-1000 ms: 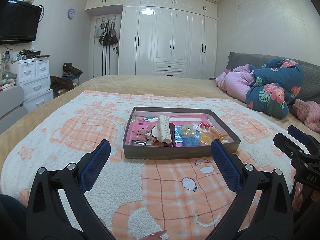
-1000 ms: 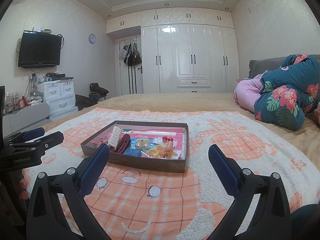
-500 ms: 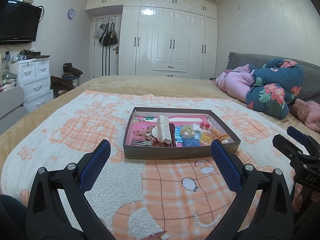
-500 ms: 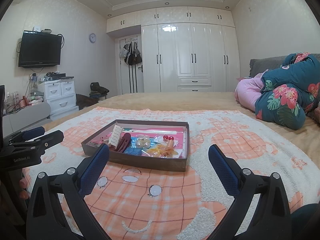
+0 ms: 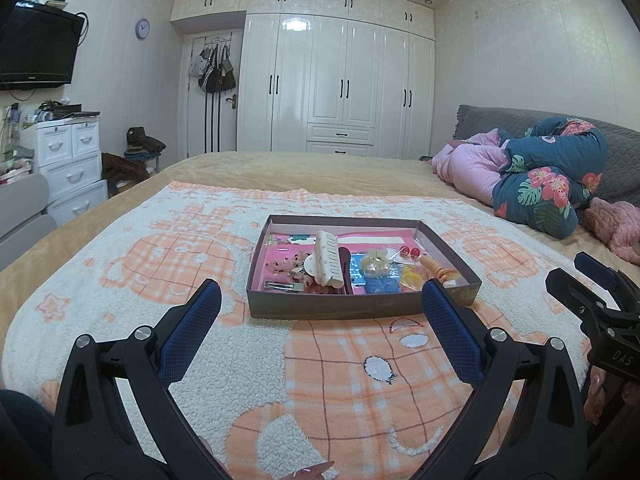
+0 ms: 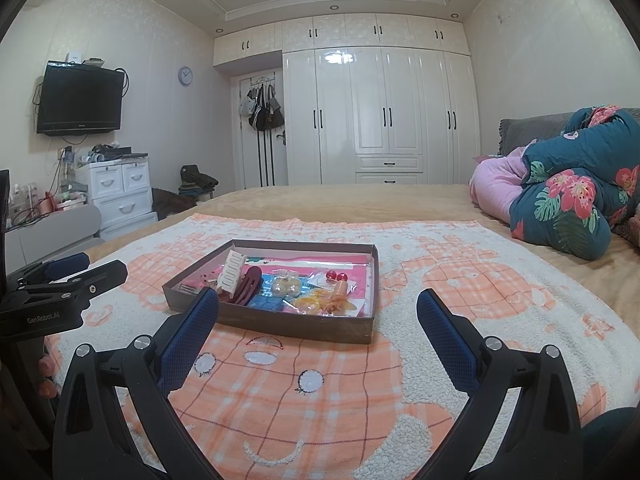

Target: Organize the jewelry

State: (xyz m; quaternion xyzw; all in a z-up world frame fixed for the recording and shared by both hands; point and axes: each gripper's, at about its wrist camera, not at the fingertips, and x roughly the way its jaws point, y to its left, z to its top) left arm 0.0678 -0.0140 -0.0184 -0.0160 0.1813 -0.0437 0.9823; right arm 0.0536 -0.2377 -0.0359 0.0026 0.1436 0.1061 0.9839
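A shallow brown box [image 5: 360,306] [image 6: 280,326] rests on a peach-and-white blanket on the bed. Inside lie a white comb clip [image 5: 329,258] [image 6: 233,272], a dark red claw clip [image 6: 249,290], pearl pieces [image 5: 376,266] [image 6: 285,286], red bead earrings [image 5: 410,252] [image 6: 336,276], an orange beaded piece [image 5: 436,267] [image 6: 338,292] and pink items [image 5: 280,264]. My left gripper [image 5: 320,300] is open, just short of the box's near wall. My right gripper [image 6: 318,312] is open too, low over the blanket near the box's front right corner. Neither holds anything.
A rolled floral and pink quilt [image 5: 548,176] [image 6: 568,196] lies at the bed's right. White wardrobes [image 5: 340,84] fill the far wall. A white drawer unit [image 5: 68,160] and a wall TV [image 6: 80,98] stand at left. Each gripper shows at the other view's edge.
The right wrist view has shifted slightly, with the box drifting a little right and nearer. The left gripper has barely moved. Both grippers stay open.
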